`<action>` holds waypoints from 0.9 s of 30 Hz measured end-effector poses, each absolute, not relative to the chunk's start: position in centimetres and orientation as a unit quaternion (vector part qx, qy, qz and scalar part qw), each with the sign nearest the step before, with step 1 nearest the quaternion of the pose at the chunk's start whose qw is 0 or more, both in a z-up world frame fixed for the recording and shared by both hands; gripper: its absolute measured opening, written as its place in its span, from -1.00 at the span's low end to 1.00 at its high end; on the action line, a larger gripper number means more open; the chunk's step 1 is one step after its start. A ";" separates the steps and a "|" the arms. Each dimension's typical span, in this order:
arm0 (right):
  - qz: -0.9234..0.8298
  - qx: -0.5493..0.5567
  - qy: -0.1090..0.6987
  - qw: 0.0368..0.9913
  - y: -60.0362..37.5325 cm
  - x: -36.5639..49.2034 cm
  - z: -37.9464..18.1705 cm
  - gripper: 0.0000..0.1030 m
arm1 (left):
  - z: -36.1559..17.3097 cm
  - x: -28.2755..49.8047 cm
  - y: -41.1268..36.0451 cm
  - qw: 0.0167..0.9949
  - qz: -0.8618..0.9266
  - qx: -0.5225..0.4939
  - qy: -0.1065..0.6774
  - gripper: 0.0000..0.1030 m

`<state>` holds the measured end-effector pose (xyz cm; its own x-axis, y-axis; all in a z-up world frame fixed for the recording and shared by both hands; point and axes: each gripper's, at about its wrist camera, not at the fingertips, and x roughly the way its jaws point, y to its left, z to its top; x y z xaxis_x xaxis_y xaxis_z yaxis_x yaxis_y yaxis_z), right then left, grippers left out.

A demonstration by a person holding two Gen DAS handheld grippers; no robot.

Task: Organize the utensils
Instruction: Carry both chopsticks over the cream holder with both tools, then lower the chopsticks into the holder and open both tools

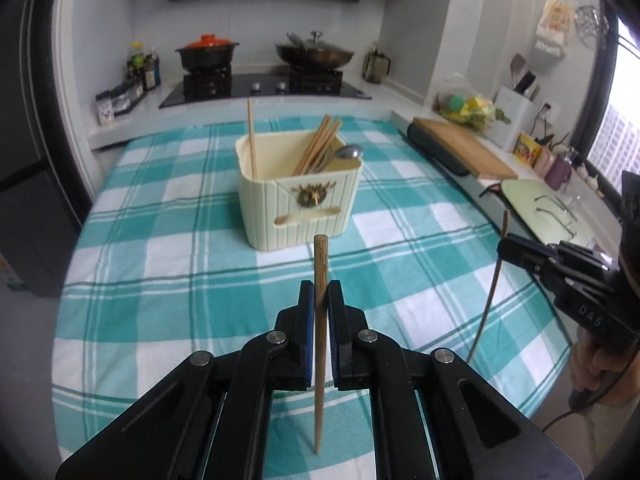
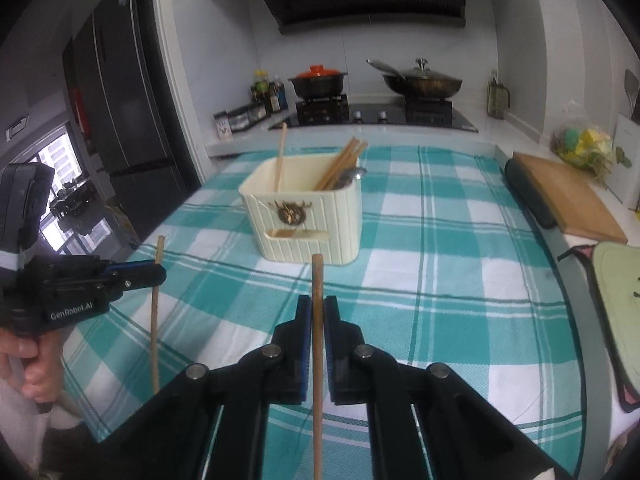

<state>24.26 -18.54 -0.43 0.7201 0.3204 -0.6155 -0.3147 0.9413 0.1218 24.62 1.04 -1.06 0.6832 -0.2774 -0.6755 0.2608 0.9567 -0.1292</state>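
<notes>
The left gripper was clamped on a wooden chopstick, which stood upright between the blue pads, its blunt end up and its thin tip down over the teal checked tablecloth. Seen from the right wrist camera, that same left gripper sat at the left edge, its chopstick near vertical, leaning only slightly.

Ahead in the middle of the cloth stood the cream utensil holder, well apart from both grippers. A single chopstick rose nearly upright at its left side; a bundle of chopsticks leaned to the right in the other part, with a metal spoon beside them. Whether a divider separated them could not be told.

The right gripper was likewise closed on a second chopstick, long axis vertical, blunt end up, in line with the holder's front. From the left wrist camera the right gripper showed at the right edge, its chopstick tilted, the tip slanting down to the left.

Behind lay a gas stove bearing a black pot with orange lid and a lidded wok. To the right sat a wooden cutting board along the cloth's edge
</notes>
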 end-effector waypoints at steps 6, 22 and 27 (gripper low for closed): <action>0.178 -0.017 0.268 0.947 -17.5 21.0 3.3 -0.88 | 2.2 22.5 1.8 0.934 -0.153 -0.019 0.323 -0.90; 0.164 -0.001 0.124 0.979 -16.1 28.8 14.0 -0.88 | 13.9 31.8 3.3 0.972 -0.121 -0.046 0.197 -0.90; 0.176 0.012 0.110 0.978 -14.8 34.7 15.0 -0.88 | 13.1 37.8 1.9 0.971 -0.103 -0.036 0.212 -0.90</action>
<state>34.66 -14.81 15.03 0.9137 0.3478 -0.2103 -0.3425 0.9375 0.0624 37.76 1.91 13.13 0.8888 -0.2156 -0.4043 0.1853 0.9761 -0.1131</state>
